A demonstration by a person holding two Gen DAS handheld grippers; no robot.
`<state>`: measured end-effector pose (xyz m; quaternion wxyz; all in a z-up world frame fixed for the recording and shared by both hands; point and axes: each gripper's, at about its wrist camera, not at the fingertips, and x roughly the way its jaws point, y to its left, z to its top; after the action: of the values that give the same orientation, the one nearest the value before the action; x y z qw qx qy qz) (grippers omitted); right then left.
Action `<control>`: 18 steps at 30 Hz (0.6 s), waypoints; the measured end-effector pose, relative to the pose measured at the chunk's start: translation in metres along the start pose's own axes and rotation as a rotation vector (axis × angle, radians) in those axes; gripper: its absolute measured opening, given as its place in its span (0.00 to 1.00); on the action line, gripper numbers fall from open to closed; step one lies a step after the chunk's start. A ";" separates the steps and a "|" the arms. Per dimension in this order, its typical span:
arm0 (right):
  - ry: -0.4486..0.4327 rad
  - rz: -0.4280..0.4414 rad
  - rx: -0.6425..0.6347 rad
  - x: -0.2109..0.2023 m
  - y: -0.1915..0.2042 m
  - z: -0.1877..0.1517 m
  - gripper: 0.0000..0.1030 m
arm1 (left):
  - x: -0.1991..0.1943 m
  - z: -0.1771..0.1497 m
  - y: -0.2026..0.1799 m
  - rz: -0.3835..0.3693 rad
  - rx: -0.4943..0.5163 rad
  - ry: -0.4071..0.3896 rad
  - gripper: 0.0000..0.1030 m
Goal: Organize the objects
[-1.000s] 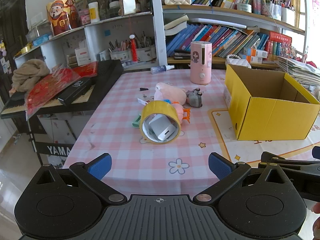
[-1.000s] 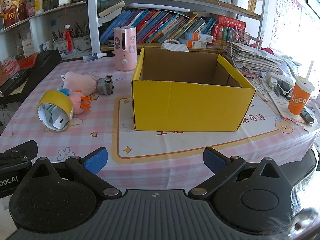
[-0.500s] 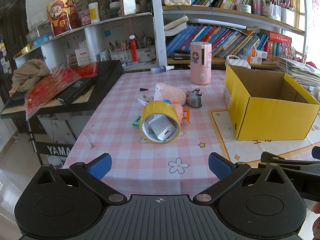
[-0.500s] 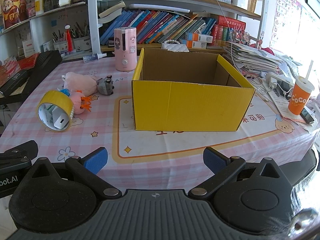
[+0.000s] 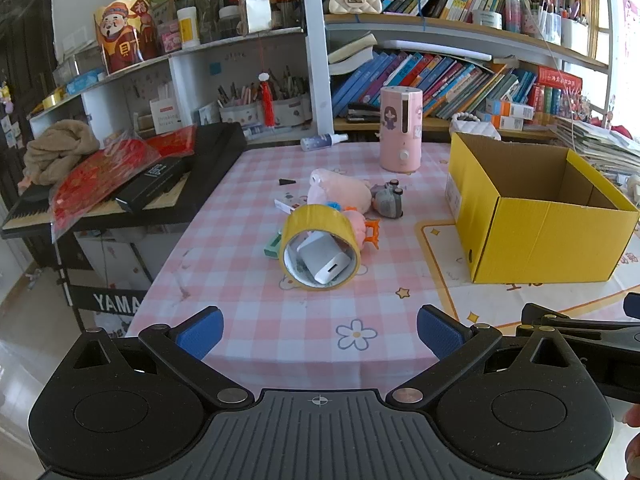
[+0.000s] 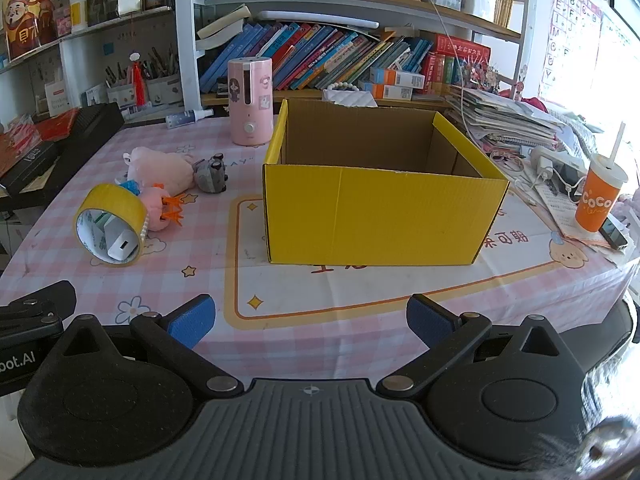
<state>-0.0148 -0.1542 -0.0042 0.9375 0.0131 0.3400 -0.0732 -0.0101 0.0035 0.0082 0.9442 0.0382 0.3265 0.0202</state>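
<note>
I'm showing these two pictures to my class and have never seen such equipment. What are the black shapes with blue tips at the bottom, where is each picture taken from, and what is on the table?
The black shapes are two hand-held grippers, one in each of a person's hands; there is no robot. Each carries a camera looking forward along its two blue-tipped fingers. One picture comes from the left gripper, the other from the right gripper. Both are open and hold nothing. On the checked table lie a yellow tape roll with a white charger inside its hole, a pink plush toy, a small grey toy and an open, seemingly empty yellow box. A pink cylinder stands behind.
</note>
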 end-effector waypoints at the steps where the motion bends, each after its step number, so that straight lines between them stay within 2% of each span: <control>1: -0.001 0.000 0.000 0.000 0.000 0.000 1.00 | -0.001 0.001 0.000 0.000 0.000 -0.001 1.00; 18: -0.005 0.000 0.000 -0.001 0.000 0.001 1.00 | -0.001 0.002 -0.001 -0.003 -0.002 -0.001 1.00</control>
<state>-0.0148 -0.1544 -0.0028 0.9383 0.0131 0.3378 -0.0734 -0.0095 0.0025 0.0101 0.9445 0.0370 0.3260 0.0190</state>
